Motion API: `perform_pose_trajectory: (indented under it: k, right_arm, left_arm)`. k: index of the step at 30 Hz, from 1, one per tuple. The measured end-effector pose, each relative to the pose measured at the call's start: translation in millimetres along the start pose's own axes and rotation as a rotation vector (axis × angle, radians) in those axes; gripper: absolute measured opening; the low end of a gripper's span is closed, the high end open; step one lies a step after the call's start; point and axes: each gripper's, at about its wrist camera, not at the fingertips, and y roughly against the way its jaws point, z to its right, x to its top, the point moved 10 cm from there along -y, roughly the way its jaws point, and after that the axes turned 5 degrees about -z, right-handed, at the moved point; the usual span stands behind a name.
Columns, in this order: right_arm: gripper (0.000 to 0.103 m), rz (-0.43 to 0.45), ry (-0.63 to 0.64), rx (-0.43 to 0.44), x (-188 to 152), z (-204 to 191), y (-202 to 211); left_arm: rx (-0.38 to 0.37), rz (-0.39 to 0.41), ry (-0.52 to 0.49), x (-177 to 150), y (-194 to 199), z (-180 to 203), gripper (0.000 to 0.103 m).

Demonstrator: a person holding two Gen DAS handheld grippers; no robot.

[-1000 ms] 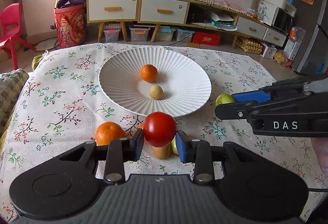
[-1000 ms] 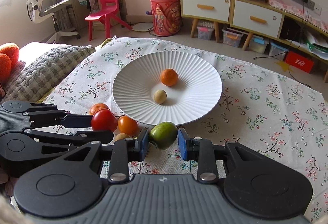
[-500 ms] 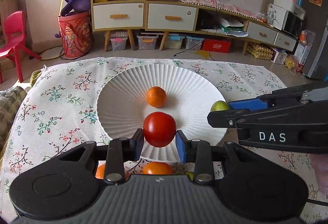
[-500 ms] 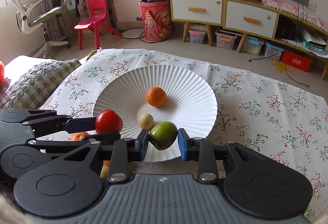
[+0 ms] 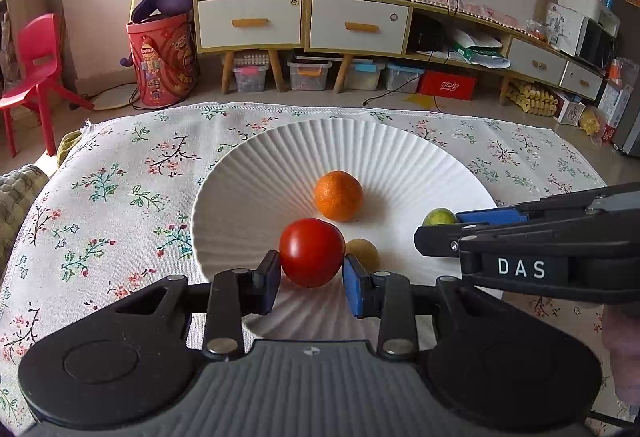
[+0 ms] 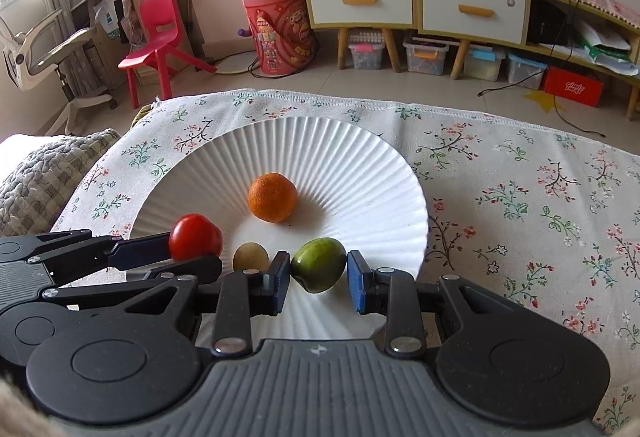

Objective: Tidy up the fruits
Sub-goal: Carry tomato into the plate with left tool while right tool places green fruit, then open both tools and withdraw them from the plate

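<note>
left gripper [image 5: 311,277]: your jaws are clenched on the red tomato [image 5: 311,252], held over the near part of the white ribbed plate [image 5: 256,173].
right gripper [image 6: 319,279]: clamped on the green fruit [image 6: 318,269], also over the plate's near side, just right of your left gripper.
orange [image 6: 273,197]: resting near the plate's centre.
small tan fruit [image 6: 251,257]: on the plate, between the two held fruits.
plate: sits on the floral tablecloth [image 6: 520,197].
</note>
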Motion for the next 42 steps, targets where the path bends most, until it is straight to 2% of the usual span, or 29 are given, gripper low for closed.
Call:
perform_pose_trajectory:
  k: [12,13,17,19,22,32,42]
  right_arm:
    - [0.028,0.015,-0.024,0.034,3,0,1]
    - [0.029,0.016,-0.031,0.036,4,2,0]
    - [0.04,0.026,-0.034,0.044,5,2,5]
    - [0.044,0.026,-0.029,0.038,6,3,7]
    - [0.049,0.037,-0.038,0.042,8,3,13]
    - [0.055,0.061,-0.006,0.044,9,-2,30]
    - [0.06,0.072,0.057,0.039,-7,-9,48]
  left_arm:
    - [0.0,0.006,0.007,2,-4,3,0.02]
    - [0.001,0.006,0.008,2,-4,4,0.021]
    - [0.008,0.013,-0.002,4,2,5,0.027]
    - [0.009,0.02,0.001,4,6,3,0.035]
    - [0.006,0.024,0.008,3,12,2,0.038]
    - [0.006,0.047,-0.001,-2,40,-7,0.049]
    - [-0.008,0.065,-0.008,-15,66,-16,0.066]
